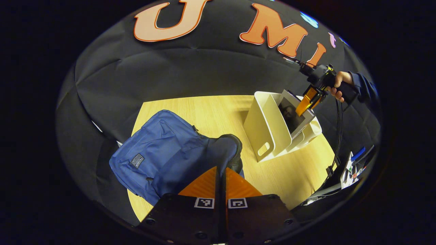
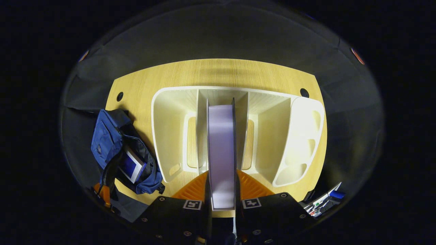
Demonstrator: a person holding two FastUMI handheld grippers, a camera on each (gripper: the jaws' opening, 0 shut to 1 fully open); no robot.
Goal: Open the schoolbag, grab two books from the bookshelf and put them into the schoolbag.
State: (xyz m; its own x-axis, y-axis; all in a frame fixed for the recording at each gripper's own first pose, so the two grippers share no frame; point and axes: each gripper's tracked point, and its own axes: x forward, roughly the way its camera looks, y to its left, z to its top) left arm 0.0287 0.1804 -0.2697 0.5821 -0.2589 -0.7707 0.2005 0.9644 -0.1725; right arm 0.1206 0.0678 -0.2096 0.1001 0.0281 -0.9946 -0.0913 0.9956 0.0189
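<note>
Two grippers are at work. The right gripper [image 2: 221, 190] has its jaws clamped on a book [image 2: 221, 153], held upright in the middle compartment of the white bookshelf [image 2: 170, 136] on the bench [image 2: 218, 73]. The left gripper [image 1: 220, 178] has its jaws together, pinching the dark edge of the blue schoolbag [image 1: 160, 153], which lies left of the bookshelf with another book [image 2: 132, 165] inside.

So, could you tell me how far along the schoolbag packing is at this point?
Done: the schoolbag is open with one book inside. In hand: the right gripper is shut on the second book, standing in the bookshelf; the left gripper pinches the bag's flap. Left: carry that book over and put it in the bag.
</note>
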